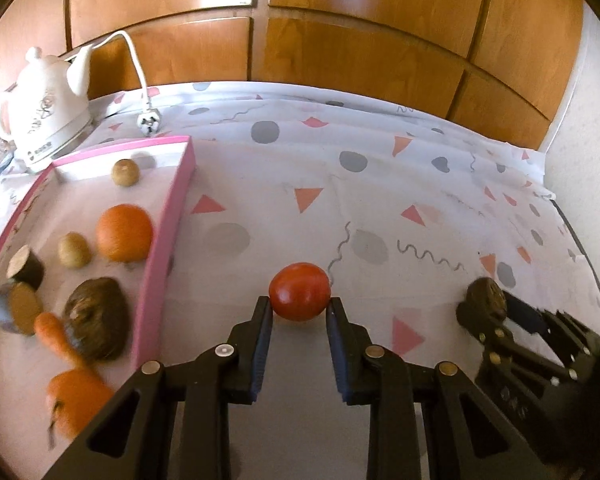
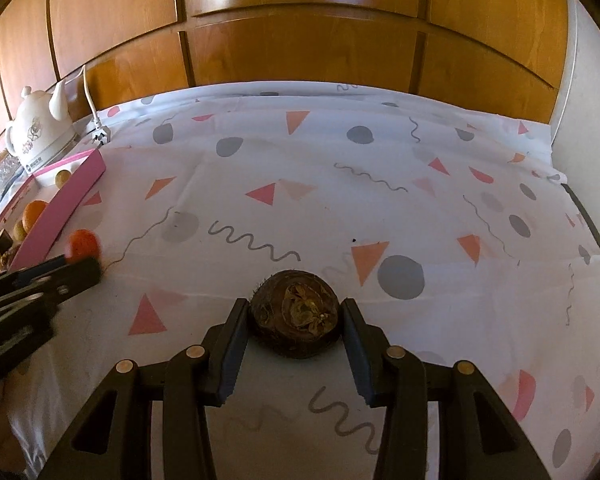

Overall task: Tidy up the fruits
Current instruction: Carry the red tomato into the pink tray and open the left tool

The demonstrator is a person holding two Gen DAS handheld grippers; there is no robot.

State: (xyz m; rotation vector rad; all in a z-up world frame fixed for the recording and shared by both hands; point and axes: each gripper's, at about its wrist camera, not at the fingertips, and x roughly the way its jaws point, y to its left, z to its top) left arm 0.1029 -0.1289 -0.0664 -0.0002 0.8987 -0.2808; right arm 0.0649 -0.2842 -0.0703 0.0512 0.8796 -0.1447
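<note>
Evidently, left gripper (image 1: 299, 305) clasped the round red tomato (image 1: 300, 297), right gripper (image 2: 295, 312) the brown hairy taro (image 2: 295, 315) (pink-walled cardboard tray (image 1: 168, 224) presumably next).

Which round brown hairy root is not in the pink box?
The round brown hairy root between the right hand-held gripper fingers; the other root lies inside the pink box.
</note>
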